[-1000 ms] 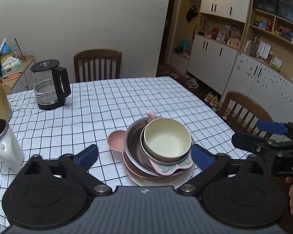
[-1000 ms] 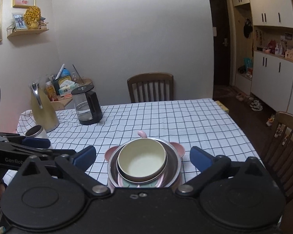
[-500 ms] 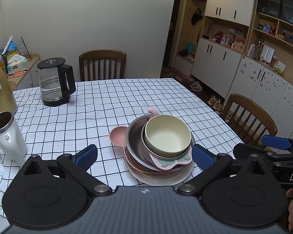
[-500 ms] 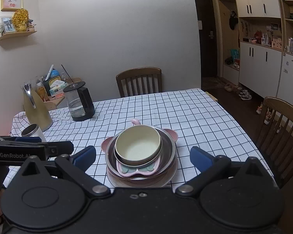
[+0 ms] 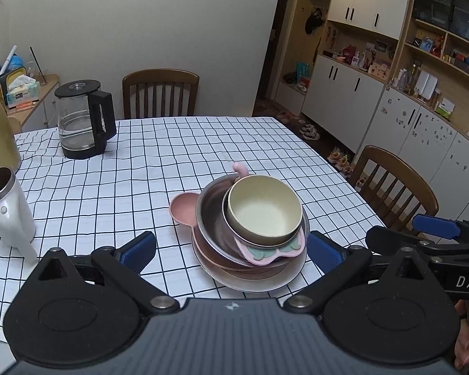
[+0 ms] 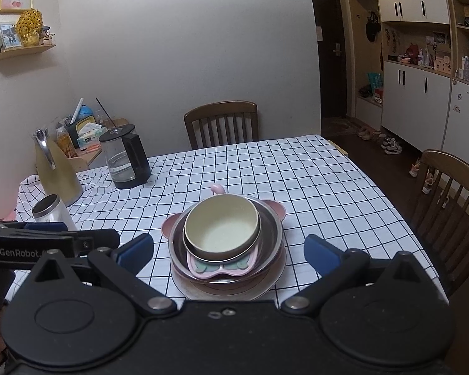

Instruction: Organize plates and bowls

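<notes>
A stack of dishes sits on the table [image 5: 178, 162] w/ a white cloth w/ black squares. On top is a round pale yellow bowl [image 5: 262, 207]. It rests in a shiny metal bowl [image 5: 214, 218], tilted a bit. Under the yellow bowl, at 6 o'clock, a pink flower-shaped plate w/ green parts [image 5: 273, 250] sticks out. Under that is a pink dish w/ round ears [image 5: 181, 209]; one ear pokes out at 9 o'clock of the stack & a small pink knob at 12 o'clock. At the very bottom is a big flat pale plate [image 5: 250, 281]. In the right wrist view the same yellow bowl [image 6: 222, 229] sits right in the middle. The left gripper [image 5: 231, 247] is wide open & holds nothing; its blue fingertips [image 5: 139, 248] sit on both sides of the stack, not touching it. The right gripper [image 6: 229, 251] is wide open too, w/ nothing in it, & the stack is between its tips. From the left view the right gripper shows at 3 o'clock, near the stack. A glass kettle w/ a black handle [image 5: 84, 120] stands at 10 o'clock, well apart from the dishes. A white & silver cup [image 5: 6, 206] stands at 9 o'clock near the table edge. A brown wooden chair [image 5: 161, 93] is at 12 o'clock behind the table.
</notes>
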The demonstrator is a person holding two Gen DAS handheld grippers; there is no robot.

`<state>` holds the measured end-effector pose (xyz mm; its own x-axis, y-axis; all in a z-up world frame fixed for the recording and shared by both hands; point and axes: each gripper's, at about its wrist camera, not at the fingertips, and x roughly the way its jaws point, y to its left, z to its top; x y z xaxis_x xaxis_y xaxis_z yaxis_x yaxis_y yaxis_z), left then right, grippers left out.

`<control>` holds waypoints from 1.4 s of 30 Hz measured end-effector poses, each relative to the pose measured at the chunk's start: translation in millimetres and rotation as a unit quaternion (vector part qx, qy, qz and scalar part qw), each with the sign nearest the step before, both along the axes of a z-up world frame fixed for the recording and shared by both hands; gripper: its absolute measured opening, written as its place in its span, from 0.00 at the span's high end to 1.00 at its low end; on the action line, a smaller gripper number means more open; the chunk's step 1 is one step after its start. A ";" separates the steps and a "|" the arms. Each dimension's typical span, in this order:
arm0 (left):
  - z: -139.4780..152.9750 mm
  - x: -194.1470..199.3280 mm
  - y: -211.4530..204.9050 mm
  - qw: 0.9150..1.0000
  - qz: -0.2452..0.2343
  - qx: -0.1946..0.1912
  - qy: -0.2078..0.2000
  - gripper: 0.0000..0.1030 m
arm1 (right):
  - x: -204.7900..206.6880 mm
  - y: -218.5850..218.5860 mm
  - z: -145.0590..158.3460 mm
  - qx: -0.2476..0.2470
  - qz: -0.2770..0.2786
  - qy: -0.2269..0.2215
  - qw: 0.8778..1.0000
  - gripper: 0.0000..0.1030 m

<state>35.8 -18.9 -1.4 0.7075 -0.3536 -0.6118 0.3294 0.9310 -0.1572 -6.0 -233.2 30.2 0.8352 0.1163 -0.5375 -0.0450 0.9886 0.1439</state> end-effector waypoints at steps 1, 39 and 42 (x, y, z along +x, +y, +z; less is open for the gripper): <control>-0.8 0.8 0.0 1.000 -0.001 -0.001 0.001 0.00 | 0.5 -0.3 0.1 0.000 -0.002 0.000 1.000 0.00; -1.8 13.4 0.5 1.000 0.015 0.008 -0.007 0.00 | 20.4 3.1 -3.4 0.008 0.014 0.006 1.000 0.00; -2.3 16.8 -0.6 1.000 0.017 0.009 -0.006 0.00 | 23.5 1.4 -4.5 0.010 0.015 0.009 1.000 0.00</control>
